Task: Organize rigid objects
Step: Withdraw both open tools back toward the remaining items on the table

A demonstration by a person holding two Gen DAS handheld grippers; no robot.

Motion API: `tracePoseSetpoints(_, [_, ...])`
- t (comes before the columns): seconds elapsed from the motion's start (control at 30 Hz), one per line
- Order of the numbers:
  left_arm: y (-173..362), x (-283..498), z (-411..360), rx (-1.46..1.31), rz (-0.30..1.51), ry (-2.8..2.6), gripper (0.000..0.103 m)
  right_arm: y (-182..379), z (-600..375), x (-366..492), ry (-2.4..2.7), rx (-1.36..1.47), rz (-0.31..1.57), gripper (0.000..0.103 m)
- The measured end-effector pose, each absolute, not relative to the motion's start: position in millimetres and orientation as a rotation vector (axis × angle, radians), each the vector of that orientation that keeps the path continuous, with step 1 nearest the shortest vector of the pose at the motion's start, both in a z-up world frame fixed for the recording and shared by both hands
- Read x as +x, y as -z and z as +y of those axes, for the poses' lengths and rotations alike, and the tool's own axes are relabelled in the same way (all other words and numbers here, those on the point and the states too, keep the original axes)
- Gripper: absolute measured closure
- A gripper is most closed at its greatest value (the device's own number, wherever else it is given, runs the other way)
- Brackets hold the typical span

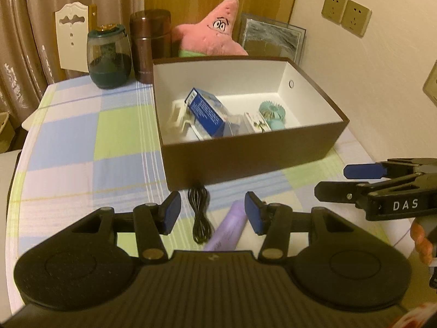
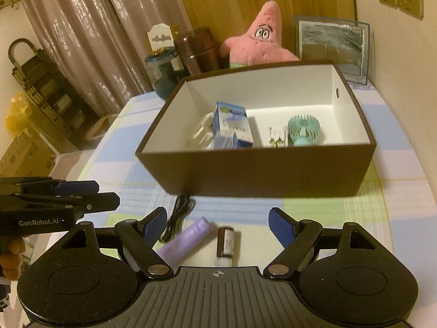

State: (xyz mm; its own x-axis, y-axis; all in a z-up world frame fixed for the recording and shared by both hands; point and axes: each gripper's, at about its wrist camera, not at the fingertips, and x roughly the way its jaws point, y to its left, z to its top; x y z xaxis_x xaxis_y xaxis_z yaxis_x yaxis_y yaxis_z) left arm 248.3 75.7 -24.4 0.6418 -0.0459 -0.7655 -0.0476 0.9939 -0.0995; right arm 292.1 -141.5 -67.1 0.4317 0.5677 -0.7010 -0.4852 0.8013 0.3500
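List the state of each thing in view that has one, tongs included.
Brown box: open, partly filled.
Purple tube: lying outside the box.
Small brown bottle: lying on its side.
Black cable: coiled on the cloth.
Left tongs: open, empty.
Right tongs: open, empty.

— What sort of place is this?
— A home: draped curtains (image 2: 90, 35), a pink plush star (image 1: 210, 32), a checked tablecloth (image 1: 82, 125), a framed picture (image 2: 331, 46) leaning against the wall.
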Motion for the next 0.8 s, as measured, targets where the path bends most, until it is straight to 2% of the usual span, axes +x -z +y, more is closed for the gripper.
tracePoseSetpoints(0.8, [78.3, 204.8, 61.5, -0.090, 1.021, 0.040, 0.055, 118.8, -137.7, 249.9, -0.617, 0.016, 1.054, 0.022])
